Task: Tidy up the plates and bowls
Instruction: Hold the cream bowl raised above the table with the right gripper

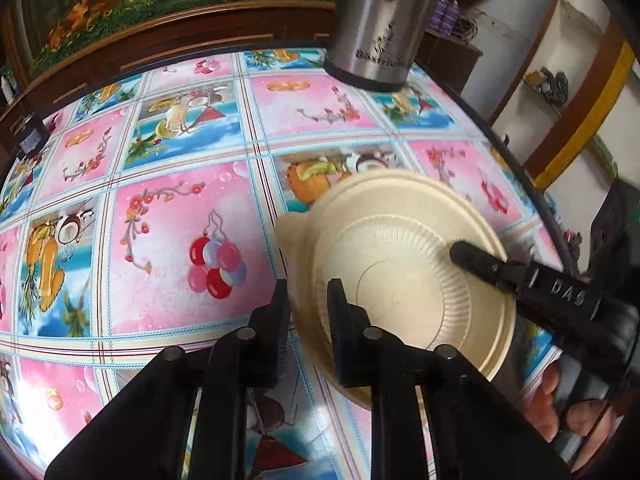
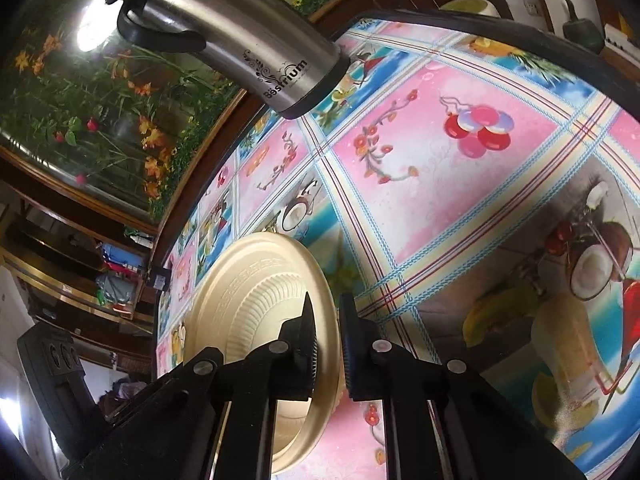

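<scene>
Bright vinyl tablecloth (image 1: 176, 216), printed in pink and blue squares of balloons, blossoms, coconuts and fruit drinks, covers the table that fills both wrist views, with dark wooden furniture and a glossy flower mural behind its far edge.

Left gripper (image 1: 308, 300), black with ribbed pads, is clenched on the near rim of the cream-coloured round disposable bowl (image 1: 352, 200): one finger sits outside the wall, the other inside, and the rim passes between them. Inside that bowl lies a cream-coloured round disposable plate with a fluted border (image 1: 404, 264), its flat centre facing up. From the right side of the bowl the right gripper (image 1: 476, 258) reaches in, a black tip marked with pale letters resting over the fluted border. The right wrist view shows this gripper (image 2: 328, 324) clamped on the edge of the plate (image 2: 256, 280), which passes between the two fingers; the plate and bowl together look tipped up on their edge from that camera. Bare fingers (image 1: 548, 396) of the person holding the right tool show below and to the right of the bowl.

Both bowl and plate stay over the tablecloth, toward its right half as the left camera sees it. Beyond the bowl, near the far edge of the table, stands a tall brushed-steel vacuum flask with a black base and black handle (image 1: 376, 28), well apart from the bowl. Whether the bowl's underside still touches the cloth I cannot tell.
</scene>
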Demonstrator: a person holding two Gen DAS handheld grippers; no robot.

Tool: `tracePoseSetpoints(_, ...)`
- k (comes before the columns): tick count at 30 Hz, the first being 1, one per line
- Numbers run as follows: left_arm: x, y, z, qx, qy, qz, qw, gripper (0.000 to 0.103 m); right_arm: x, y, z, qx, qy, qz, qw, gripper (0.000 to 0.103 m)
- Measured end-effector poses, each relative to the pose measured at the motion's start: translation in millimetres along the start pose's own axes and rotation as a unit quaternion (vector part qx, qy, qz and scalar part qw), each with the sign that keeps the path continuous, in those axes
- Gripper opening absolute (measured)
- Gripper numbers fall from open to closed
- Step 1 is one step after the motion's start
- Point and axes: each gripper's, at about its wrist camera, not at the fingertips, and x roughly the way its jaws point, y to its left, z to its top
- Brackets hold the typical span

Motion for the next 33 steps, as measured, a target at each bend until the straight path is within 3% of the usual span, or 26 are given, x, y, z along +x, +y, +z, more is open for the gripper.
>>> tracePoseSetpoints(7,-7.7,12.5,-24.0,-0.017,-0.003,-0.028,0.9995,0.016,-1.2,6.6,-5.8,-0.011,0.015,0.017,1.000,0.017)
tracePoseSetpoints(11,-23.2,12.0,-35.9,-0.005,-0.009,-0.018,0.9998,0.015,-2.8,6.8,-11.2,-0.006,0.032,0.032,0.999,0.023)
tracePoseSetpoints(20,-46.2,21.0,-72.8,-0.007,-0.011,-0.017,0.9998,0.015,-20.8,18.5,-46.1,-0.039,0.046,0.043,0.997,0.023)
tracePoseSetpoints(24,-54.0,22.5,-92.1,-0.007,-0.007,-0.022,0.9997,0.016,-37.1,21.7,-68.9,-0.055,0.024,0.034,0.998,0.014)
tracePoseSetpoints(33,-95.2,13.0,-135.8,0.024,-0.035,0.024,0.9988,0.016,-71.5,22.2,-122.4,-0.069,0.014,0.043,0.997,0.012)
